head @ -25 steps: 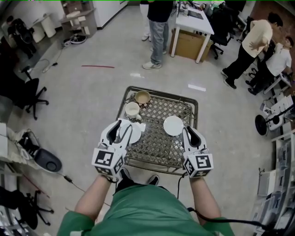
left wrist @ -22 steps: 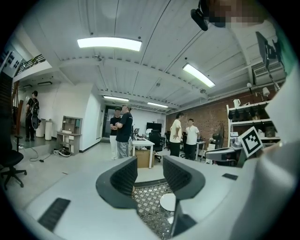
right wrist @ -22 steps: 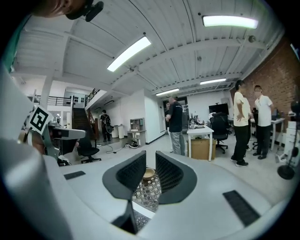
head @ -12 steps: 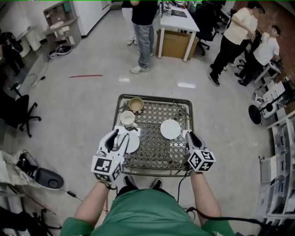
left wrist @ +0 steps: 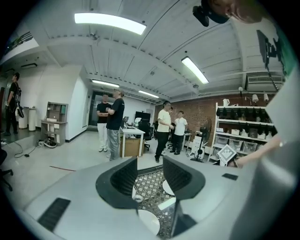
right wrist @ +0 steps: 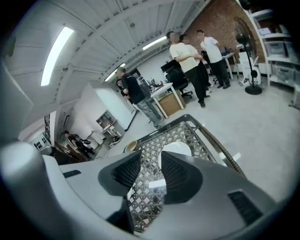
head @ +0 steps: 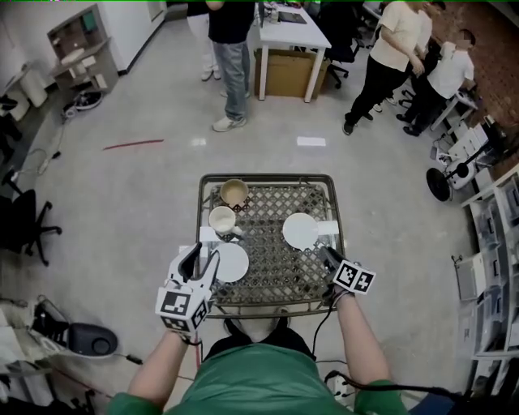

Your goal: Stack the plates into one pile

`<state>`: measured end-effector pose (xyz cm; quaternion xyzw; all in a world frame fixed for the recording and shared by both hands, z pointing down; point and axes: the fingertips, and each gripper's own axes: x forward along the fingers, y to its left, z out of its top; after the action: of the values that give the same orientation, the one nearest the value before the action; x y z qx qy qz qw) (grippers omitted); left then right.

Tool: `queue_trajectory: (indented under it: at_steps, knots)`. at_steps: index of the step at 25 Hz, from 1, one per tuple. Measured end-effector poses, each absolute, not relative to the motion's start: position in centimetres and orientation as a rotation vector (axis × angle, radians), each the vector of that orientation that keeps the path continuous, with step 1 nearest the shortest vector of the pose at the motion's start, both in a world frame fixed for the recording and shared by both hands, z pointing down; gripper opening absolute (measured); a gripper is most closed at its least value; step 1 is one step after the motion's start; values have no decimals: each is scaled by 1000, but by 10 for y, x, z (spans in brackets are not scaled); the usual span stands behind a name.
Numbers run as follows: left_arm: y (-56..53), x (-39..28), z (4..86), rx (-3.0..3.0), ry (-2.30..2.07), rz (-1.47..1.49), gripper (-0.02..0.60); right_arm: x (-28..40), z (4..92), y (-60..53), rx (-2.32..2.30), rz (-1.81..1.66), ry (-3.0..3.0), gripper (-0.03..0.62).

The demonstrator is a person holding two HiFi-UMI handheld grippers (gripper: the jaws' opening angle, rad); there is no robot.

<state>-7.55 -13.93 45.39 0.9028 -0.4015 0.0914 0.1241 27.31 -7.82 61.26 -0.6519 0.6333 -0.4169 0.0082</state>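
Two white plates lie apart on the lattice table (head: 272, 280). The left plate (head: 230, 262) is near the front left, and the right plate (head: 301, 231) is towards the right. My left gripper (head: 201, 258) hovers at the left plate's near-left rim, open and holding nothing. In the left gripper view (left wrist: 150, 173) that plate (left wrist: 148, 221) lies below the jaws and the other plate (left wrist: 167, 186) lies further off. My right gripper (head: 328, 257) sits low at the table's front right, just short of the right plate (right wrist: 177, 149). Its jaws (right wrist: 150, 171) have just been opening and nothing is between them.
A tan cup (head: 234, 193) and a white cup (head: 223, 220) stand at the table's back left. White paper slips (head: 328, 227) lie beside the plates. Several people stand by desks (head: 288, 24) beyond the table. Office chairs (head: 20, 227) and shelves (head: 495, 243) line the sides.
Both grippers came down and back towards the table's front edge. The right one dropped furthest and rolled, so its marker cube now faces up sideways. Both plates stayed where they were.
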Motion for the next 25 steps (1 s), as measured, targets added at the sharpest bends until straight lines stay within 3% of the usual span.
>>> queue_trajectory:
  at_steps: [14, 25]
  knots:
    - [-141, -52, 495, 2433, -1347, 382, 183, 322, 748, -115, -1856, -1759, 1836, 175]
    - [-121, -42, 510, 2286, -1476, 415, 183, 337, 797, -135, -1738, -1934, 1761, 184]
